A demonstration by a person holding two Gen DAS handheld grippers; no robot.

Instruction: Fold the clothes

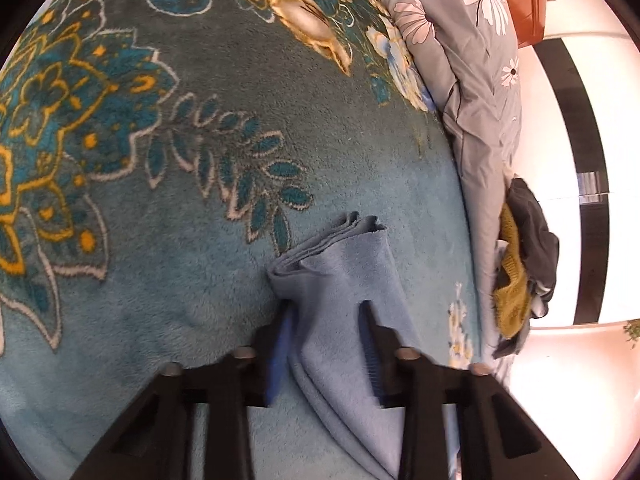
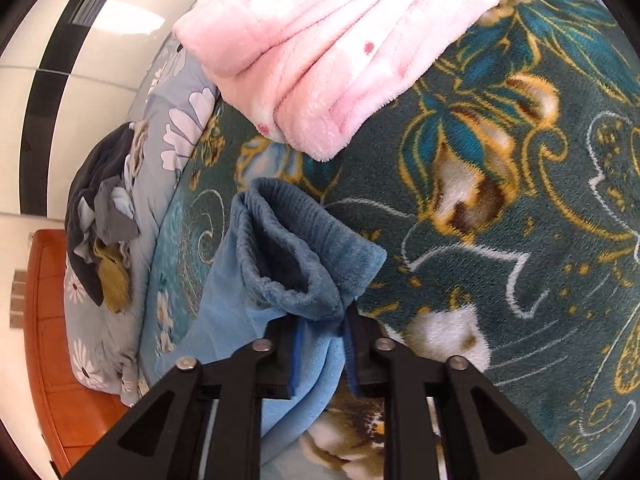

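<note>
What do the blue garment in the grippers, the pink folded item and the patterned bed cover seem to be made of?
Blue garment: soft fleece or velour, probably; matte, with a fuzzy ribbed cuff and a smoother pale side.
Pink folded item: plush fleece, likely; thick fluffy pile along its folded edges.
Patterned bed cover: short-pile plush blanket, seemingly; a velvety nap blurs the printed flowers.

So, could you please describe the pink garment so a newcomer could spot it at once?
Start from the teal floral blanket covering the bed. At its far edge lies the pink fleece garment, loosely folded. It is the only pink, red-dotted item; the garment nearer the camera is blue.
</note>
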